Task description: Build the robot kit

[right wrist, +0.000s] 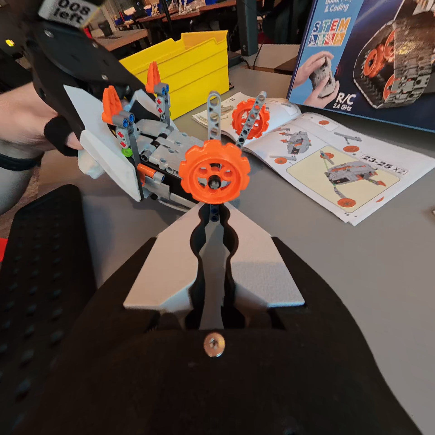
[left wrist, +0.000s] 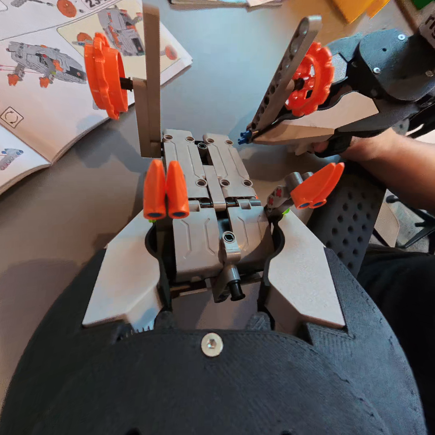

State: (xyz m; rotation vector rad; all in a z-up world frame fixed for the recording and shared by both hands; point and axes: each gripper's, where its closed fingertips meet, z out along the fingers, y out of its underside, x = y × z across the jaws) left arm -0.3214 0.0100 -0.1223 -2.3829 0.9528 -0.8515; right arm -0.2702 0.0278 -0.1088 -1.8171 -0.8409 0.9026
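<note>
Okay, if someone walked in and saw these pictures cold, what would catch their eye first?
Probably the bright orange toothed wheel on a grey holed beam, pinched in the right gripper. Just left, the left gripper clamps a grey brick-built model with orange cone tips. An open instruction booklet lies on the grey table behind.

Left gripper (left wrist: 213,235): black printed body, white wedge fingers (left wrist: 124,270), silver screw.
Right gripper (right wrist: 214,226): same build; black finger strap worn on hand (left wrist: 381,150).

My path right stays open over bare grey tabletop (right wrist: 353,270); open paper instruction booklet (right wrist: 329,164), yellow plastic bin (right wrist: 188,68) and blue cardboard box (right wrist: 353,58) block ahead.
</note>
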